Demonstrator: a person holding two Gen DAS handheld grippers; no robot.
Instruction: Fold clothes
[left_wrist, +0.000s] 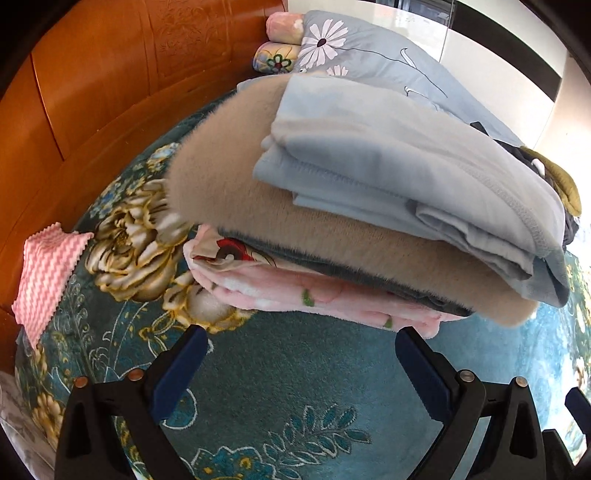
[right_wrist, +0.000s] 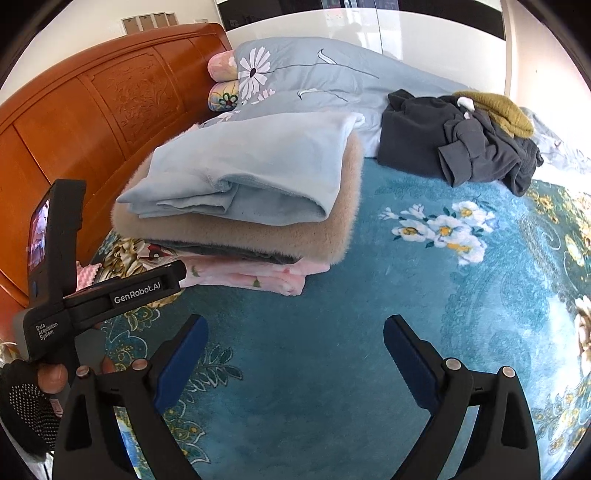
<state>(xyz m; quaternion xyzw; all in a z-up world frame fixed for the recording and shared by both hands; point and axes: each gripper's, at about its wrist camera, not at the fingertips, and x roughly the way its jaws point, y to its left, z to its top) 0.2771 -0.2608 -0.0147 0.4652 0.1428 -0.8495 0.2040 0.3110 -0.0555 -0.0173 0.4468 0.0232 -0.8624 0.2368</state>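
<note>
**Stack done, dark pile waits**

Here, on the teal floral bedspread (right_wrist: 332, 350), the folded stack (right_wrist: 240, 206) sits near the carved headboard (right_wrist: 110, 103): a pale blue garment (right_wrist: 251, 173) on top, a beige fleece (right_wrist: 295, 236) under it, a thin dark layer, then a pink floral piece (right_wrist: 258, 278) at the bottom. The blue one lies a little askew, its loose corner trailing over the fleece's edge on the headboard side.

Your right gripper (right_wrist: 295, 354) hangs over bare bedspread just in front of the stack, jaws spread wide with nothing between them. Your left gripper (left_wrist: 301, 363) is likewise wide and empty, angled down at the stack's near edge, close to the pink layer but not touching it. In the right view you can see your left gripper's body and the gloved hand holding it at the lower left.

Well apart from the stack, toward the far right, lies the unfolded heap (right_wrist: 461, 147): dark grey garments tangled together with an olive knit (right_wrist: 495, 110) on top. Behind both, a grey daisy quilt (right_wrist: 314, 74) and two rolled pillows (right_wrist: 221, 81) fill the head of the bed. A pink zigzag cloth (left_wrist: 48, 273) rests by the headboard.

Judging by this, your next job is the heap. Take one garment only: pinch the olive knit at its edge and lift it clear before the grey sleeves follow. Spread it flat on the open bedspread between heap and stack, where you have room, and keep your grippers from nudging the blue top layer further askew.
</note>
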